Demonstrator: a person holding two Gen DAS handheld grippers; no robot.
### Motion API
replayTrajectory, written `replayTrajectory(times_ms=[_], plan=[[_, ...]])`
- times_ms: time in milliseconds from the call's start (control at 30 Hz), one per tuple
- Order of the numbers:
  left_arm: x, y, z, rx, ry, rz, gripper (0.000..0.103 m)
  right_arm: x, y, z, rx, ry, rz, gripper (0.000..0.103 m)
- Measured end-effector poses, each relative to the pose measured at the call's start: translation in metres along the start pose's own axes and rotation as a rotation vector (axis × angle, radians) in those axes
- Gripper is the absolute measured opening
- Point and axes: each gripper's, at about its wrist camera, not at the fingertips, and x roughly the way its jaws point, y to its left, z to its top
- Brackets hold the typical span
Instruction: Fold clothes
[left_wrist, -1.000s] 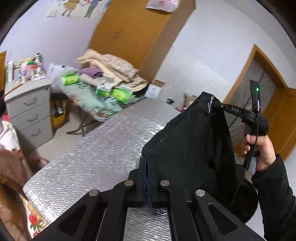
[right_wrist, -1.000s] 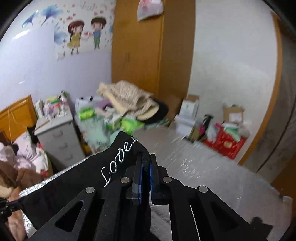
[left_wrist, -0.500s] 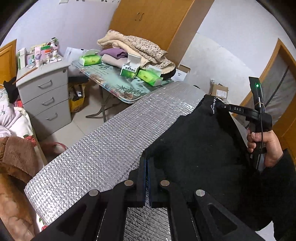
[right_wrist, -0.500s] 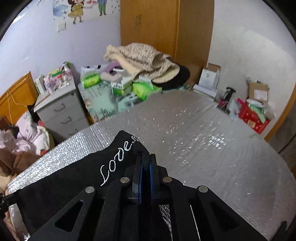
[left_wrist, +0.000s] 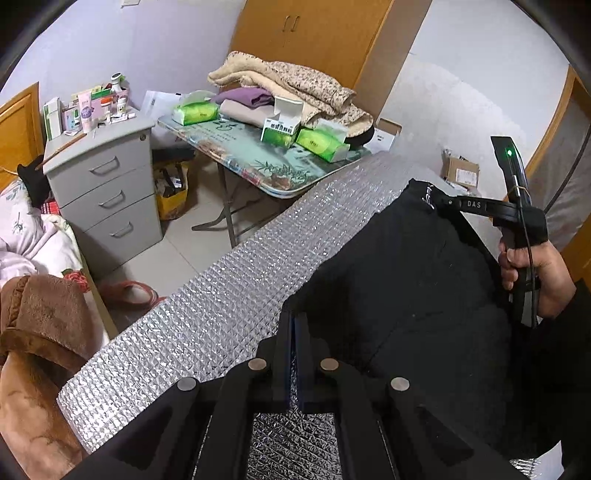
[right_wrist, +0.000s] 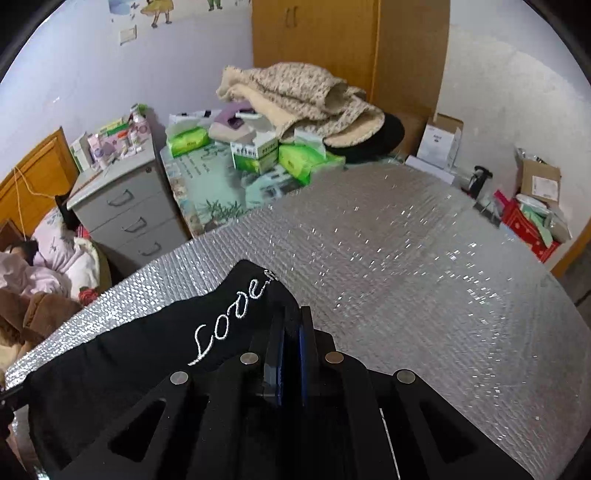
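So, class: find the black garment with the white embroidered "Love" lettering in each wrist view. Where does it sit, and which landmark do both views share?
Left wrist view: the black garment fills the centre-right, stretched between the left gripper and the right gripper.
Right wrist view: it drapes lower left, lettering beside the right gripper.
Shared landmark: the grey three-drawer cabinet.

So the garment (left_wrist: 406, 280) is stretched between both tongs, left gripper (left_wrist: 293, 325) on one corner and right gripper (right_wrist: 291, 321) on the other, hanging over the near edge of the padded table (right_wrist: 406, 266). Past the tongs sits a folding table (right_wrist: 214, 184) piled with blankets (right_wrist: 295, 92), drawer unit (right_wrist: 125, 206) to its left, wardrobe (right_wrist: 332, 37) behind
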Motion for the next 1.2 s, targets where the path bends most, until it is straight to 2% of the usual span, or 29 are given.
replayTrajectory(times_ms=[133,267,333,467,733,1033,1200], plan=[[0.007,-0.004,-0.001,0.025,0.012,0.017,0.001,0.006,-0.003,-0.001,0.011,0.011,0.014,0.007],[0.013,-0.003,-0.001,0.033,0.039,0.016,0.002,0.007,-0.007,0.001,0.033,0.028,0.016,0.019],[0.009,-0.003,0.0,0.032,0.039,0.01,0.002,0.002,-0.011,0.001,0.056,0.033,0.024,0.019],[-0.005,0.006,0.001,0.002,0.025,-0.022,0.002,-0.038,-0.016,-0.001,0.077,-0.036,0.042,0.019],[-0.036,-0.006,-0.007,0.03,-0.015,0.049,0.002,-0.122,-0.026,-0.033,0.151,-0.139,0.065,0.019],[-0.064,-0.055,-0.02,0.138,-0.054,-0.025,0.002,-0.207,-0.018,-0.098,0.187,-0.217,0.13,0.019],[-0.076,-0.079,-0.028,0.185,-0.065,-0.062,0.002,-0.256,-0.022,-0.126,0.197,-0.248,0.118,0.019]])
